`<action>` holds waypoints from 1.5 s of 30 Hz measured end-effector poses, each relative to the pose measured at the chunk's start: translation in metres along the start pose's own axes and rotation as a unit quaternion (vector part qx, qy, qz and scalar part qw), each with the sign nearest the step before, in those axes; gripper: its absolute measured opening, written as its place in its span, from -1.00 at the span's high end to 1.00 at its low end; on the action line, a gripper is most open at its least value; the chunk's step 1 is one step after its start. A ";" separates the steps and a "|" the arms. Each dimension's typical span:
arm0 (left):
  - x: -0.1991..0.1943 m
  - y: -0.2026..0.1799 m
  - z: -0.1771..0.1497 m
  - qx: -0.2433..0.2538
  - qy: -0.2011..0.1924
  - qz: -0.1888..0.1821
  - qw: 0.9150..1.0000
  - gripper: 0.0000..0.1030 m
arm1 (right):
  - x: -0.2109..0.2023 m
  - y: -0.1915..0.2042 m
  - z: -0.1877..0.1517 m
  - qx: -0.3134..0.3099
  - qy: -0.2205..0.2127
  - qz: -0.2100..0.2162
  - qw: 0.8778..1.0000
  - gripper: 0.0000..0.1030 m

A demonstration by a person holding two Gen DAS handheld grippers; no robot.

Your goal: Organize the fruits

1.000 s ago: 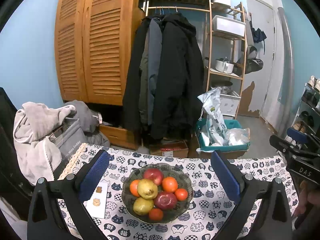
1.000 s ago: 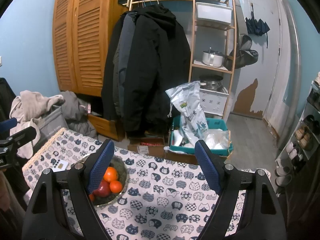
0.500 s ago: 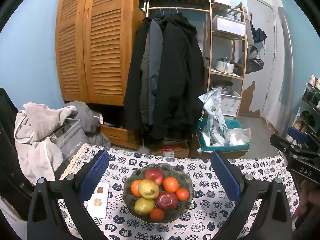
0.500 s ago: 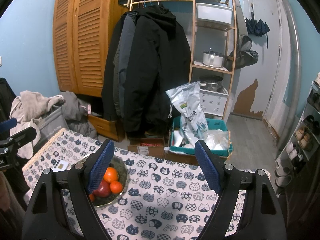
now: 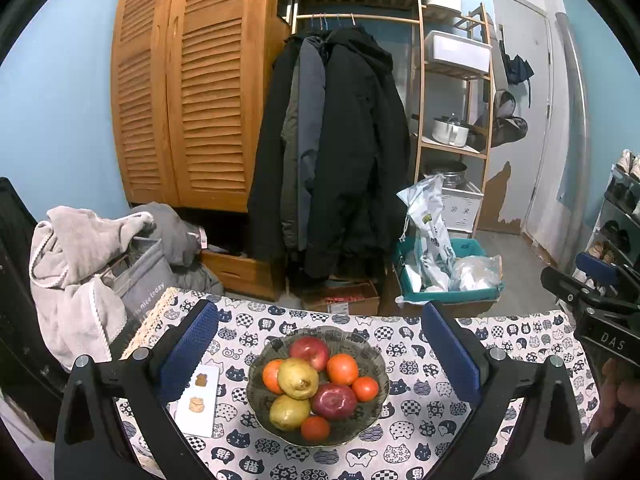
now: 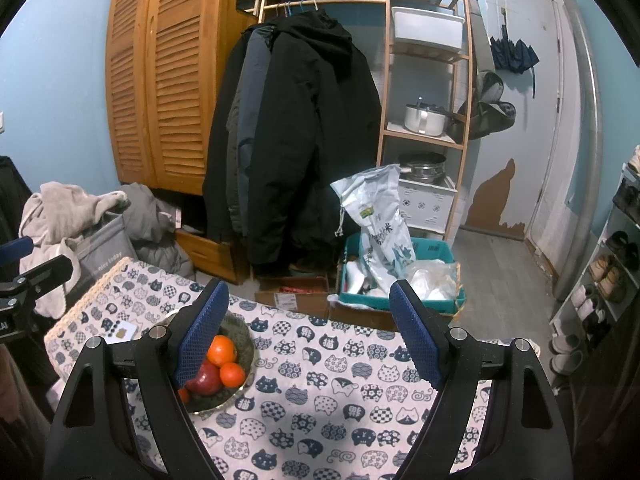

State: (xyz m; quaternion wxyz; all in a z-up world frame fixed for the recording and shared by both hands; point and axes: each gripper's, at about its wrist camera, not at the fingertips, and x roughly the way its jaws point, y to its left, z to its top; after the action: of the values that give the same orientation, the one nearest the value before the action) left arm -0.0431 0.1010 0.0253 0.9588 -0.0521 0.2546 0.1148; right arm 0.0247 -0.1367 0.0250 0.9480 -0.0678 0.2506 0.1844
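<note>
A cat-print tablecloth (image 5: 404,432) covers the table, and toward its left edge sits the dark bowl (image 5: 378,378) with all the visible fruit heaped in it: two red apples (image 5: 334,401), two yellow pears (image 5: 298,378) and four oranges (image 5: 342,369), a pile that would suit either fruit gathered up or fruit waiting to be sorted out. A small white tray (image 5: 200,416) lies just left of the bowl (two brown morsels on it, too small to identify). The left gripper (image 5: 320,356) and right gripper (image 6: 308,332) both hang above the cloth with jaws spread wide and empty, and in the right view one finger (image 6: 200,334) hides much of the bowl.
</note>
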 end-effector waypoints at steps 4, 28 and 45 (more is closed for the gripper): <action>0.000 0.000 0.000 0.000 0.001 0.001 1.000 -0.99 | 0.000 0.000 0.000 0.000 0.000 0.000 1.000 -0.58; -0.001 0.002 -0.001 0.000 0.001 0.004 1.000 -0.99 | 0.000 0.000 0.000 -0.001 -0.001 0.000 1.000 -0.58; -0.002 0.007 0.002 -0.001 -0.003 0.022 1.000 -0.99 | 0.000 0.000 0.000 -0.001 -0.001 0.000 1.000 -0.58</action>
State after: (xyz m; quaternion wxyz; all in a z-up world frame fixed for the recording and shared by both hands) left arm -0.0456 0.1074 0.0275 0.9567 -0.0470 0.2532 0.1357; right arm 0.0242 -0.1365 0.0251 0.9481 -0.0690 0.2495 0.1845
